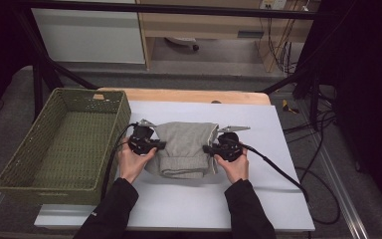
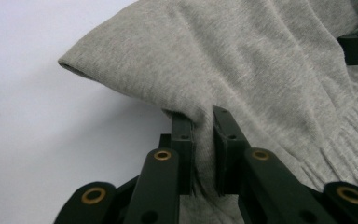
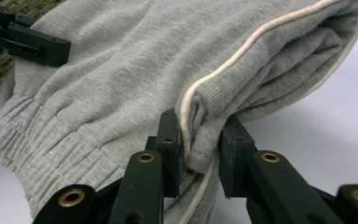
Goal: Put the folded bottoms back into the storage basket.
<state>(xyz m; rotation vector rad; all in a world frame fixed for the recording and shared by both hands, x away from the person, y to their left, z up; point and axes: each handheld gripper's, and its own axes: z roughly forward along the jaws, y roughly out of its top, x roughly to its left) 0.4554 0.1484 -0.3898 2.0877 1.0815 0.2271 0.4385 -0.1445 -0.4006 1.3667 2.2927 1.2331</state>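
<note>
We see a folded grey cotton-jersey sweat garment with a ribbed cuff and cream piping (image 1: 186,148) lying in a compact bundle at the centre of the white-covered counter (image 1: 258,199), and we judge it is gripped from both flanks so that the fold keeps its shape if the bundle is raised. The left tongs (image 2: 203,140) are nearly closed on a pinch of the plain jersey at the bundle's nine o'clock side, with only the cloth's thickness between the jaws. The right tongs (image 3: 200,144) are clamped at the three o'clock side on the stacked ribbed layers and the cream piping, so they stand a little wider apart, and taking several layers at once should stop the fold from spilling open. In the high view the left tongs (image 1: 155,145) and right tongs (image 1: 210,149) face each other across the bundle, level with one another, which would share the weight evenly. At nine o'clock from the garment stands an olive-green woven rectangular basket (image 1: 17,164), open-topped and just beside the counter's cloth; we take it for the likely destination, though nothing confirms that
</note>
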